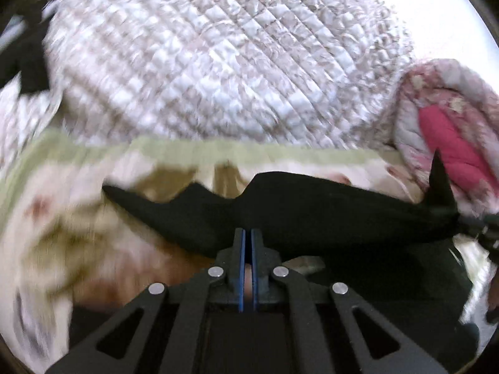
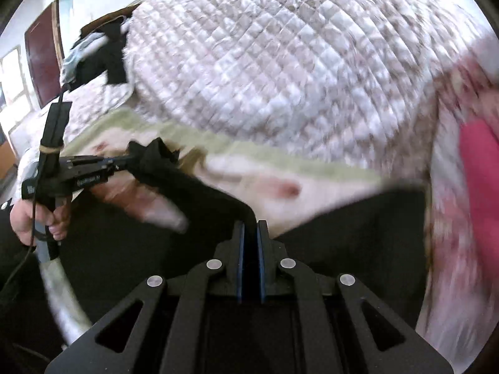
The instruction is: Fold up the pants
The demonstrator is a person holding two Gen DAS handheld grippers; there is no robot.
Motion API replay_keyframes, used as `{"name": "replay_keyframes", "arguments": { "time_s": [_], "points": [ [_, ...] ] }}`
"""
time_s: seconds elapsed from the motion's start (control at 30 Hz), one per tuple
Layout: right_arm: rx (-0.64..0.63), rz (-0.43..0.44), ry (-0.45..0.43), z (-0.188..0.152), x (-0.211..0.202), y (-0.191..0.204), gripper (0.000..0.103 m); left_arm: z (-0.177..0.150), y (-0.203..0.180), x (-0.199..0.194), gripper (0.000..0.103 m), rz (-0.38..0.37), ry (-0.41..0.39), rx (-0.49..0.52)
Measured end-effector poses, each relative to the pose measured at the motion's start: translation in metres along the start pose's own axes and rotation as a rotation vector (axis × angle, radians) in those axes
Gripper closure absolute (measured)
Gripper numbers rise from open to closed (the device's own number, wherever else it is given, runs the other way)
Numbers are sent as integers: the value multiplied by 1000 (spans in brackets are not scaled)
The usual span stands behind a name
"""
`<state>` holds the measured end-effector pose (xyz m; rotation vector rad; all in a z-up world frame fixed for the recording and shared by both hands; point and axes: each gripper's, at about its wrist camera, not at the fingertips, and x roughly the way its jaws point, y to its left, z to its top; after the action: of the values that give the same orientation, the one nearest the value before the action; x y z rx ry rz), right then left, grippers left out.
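Note:
The black pants (image 1: pixel 312 212) hang stretched in a band between both grippers, lifted above the bed. In the left wrist view my left gripper (image 1: pixel 248 232) is shut, its blue pads pinching the pants' near edge. My right gripper (image 1: pixel 482 230) shows at the right edge, where the cloth bunches to a point. In the right wrist view my right gripper (image 2: pixel 249 224) is shut with dark pants (image 2: pixel 343 218) cloth between its pads. The left gripper (image 2: pixel 128 162), held by a hand (image 2: pixel 40 215), clamps a bunched corner of the pants at the left.
A quilted white-and-beige bedspread (image 1: pixel 218 62) fills the far side. Under the pants lies a floral blanket with a green border (image 1: pixel 62 218). A rolled pink quilt (image 1: pixel 446 131) sits at the right. Dark clothes (image 2: pixel 99 59) are piled at the far left of the bed.

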<state>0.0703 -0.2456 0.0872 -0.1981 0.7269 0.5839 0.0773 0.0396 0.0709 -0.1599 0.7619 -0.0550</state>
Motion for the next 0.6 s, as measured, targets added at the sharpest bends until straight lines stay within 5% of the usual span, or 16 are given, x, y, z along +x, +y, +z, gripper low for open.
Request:
{"name": "replay_keyframes", "arguments": {
  "time_s": [0.2,0.3,0.43,0.53,0.6],
  "points": [
    [185,69,207,-105,13,22,94,-75,6,-30,98,-23,112,-82],
    [277,92,160,-112,-2,19,87,-83,4,-49,97,-33,104,-93],
    [360,70,88,-108,-21,9,75,-72,4,-63,57,-37,59,-108],
    [407,28,48,-114,-37,2,53,-57,-3,-58,55,-20,48,-95],
    [457,12,32,-117,-42,-9,52,-48,-10,-47,54,0,53,-68]
  ]
}}
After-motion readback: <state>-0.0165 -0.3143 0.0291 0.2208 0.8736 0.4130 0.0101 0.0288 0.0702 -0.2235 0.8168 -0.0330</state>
